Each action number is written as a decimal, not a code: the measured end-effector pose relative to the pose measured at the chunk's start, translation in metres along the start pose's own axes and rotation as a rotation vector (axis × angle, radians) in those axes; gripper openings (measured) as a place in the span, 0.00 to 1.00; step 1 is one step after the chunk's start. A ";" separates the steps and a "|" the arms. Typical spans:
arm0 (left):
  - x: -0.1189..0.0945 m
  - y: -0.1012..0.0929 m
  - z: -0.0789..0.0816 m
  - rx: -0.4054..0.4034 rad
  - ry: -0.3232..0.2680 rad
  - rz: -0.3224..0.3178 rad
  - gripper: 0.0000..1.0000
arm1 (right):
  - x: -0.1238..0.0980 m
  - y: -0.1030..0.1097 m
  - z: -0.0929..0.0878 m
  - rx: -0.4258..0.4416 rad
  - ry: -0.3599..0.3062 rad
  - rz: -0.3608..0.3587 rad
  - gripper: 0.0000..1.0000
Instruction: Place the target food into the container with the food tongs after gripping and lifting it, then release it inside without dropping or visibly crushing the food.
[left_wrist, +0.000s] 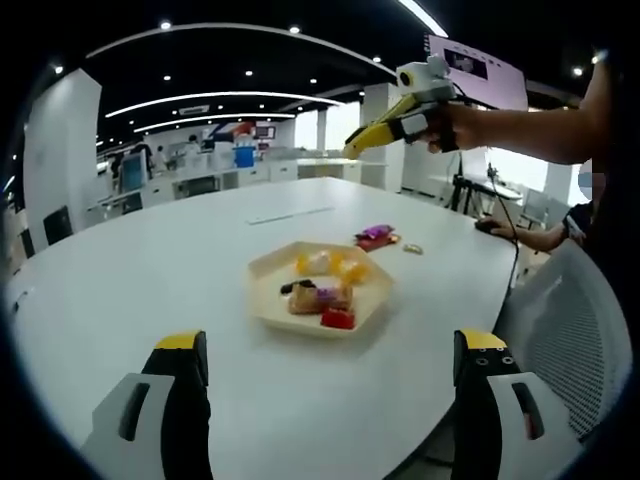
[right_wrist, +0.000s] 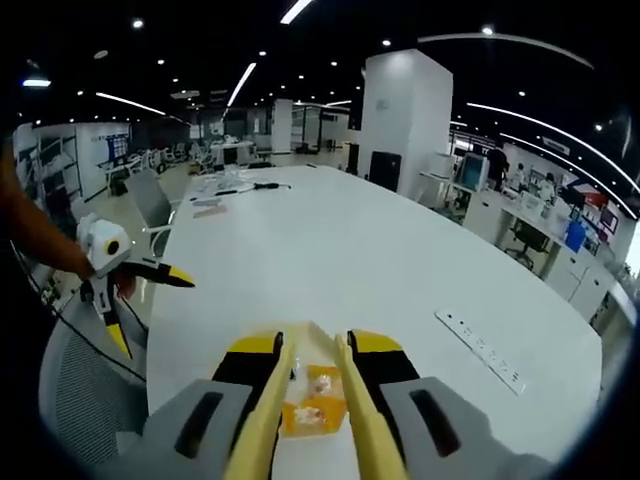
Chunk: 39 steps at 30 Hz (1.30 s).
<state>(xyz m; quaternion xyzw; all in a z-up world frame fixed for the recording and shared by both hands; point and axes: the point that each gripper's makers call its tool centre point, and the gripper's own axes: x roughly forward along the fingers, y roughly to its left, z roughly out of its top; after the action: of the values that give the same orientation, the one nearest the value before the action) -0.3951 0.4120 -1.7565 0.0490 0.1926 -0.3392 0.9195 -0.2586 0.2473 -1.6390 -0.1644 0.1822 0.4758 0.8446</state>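
Note:
A beige hexagonal tray (left_wrist: 268, 300) sits mid-table with yellow pieces (left_wrist: 350, 270), a brown bread-like piece (left_wrist: 308, 299) and a red piece (left_wrist: 338, 319) in it. My left gripper (left_wrist: 330, 350) hovers near the table's edge, jaws wide open and holding nothing. High above the far right side of the table, my right gripper (left_wrist: 405, 122) is shut on yellow food tongs (left_wrist: 372, 137). In the right gripper view the food tongs (right_wrist: 268, 400) run forward between my right gripper's (right_wrist: 315, 345) jaws, arms apart, above the yellow pieces (right_wrist: 318, 402). The left gripper (right_wrist: 150, 315) appears at left.
A pink-purple item (left_wrist: 377, 236) and a small pale bit (left_wrist: 413, 248) lie on the white table (left_wrist: 150, 270) beyond the tray. A mesh chair (left_wrist: 575, 330) stands at the table's right edge. A power strip (right_wrist: 482, 350) is set in the tabletop.

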 end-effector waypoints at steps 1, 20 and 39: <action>0.000 0.000 0.000 0.001 0.000 0.000 0.99 | -0.003 -0.002 -0.001 0.003 -0.002 -0.005 0.25; 0.002 -0.007 -0.004 -0.002 0.019 -0.032 0.99 | -0.087 -0.053 -0.056 0.032 0.021 -0.168 0.26; 0.000 -0.006 0.003 -0.006 -0.015 -0.024 0.99 | -0.137 -0.059 -0.101 0.047 0.046 -0.227 0.26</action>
<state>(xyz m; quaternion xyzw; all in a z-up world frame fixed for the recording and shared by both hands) -0.3982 0.4072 -1.7535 0.0416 0.1874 -0.3502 0.9168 -0.2889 0.0706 -1.6583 -0.1749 0.1928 0.3687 0.8924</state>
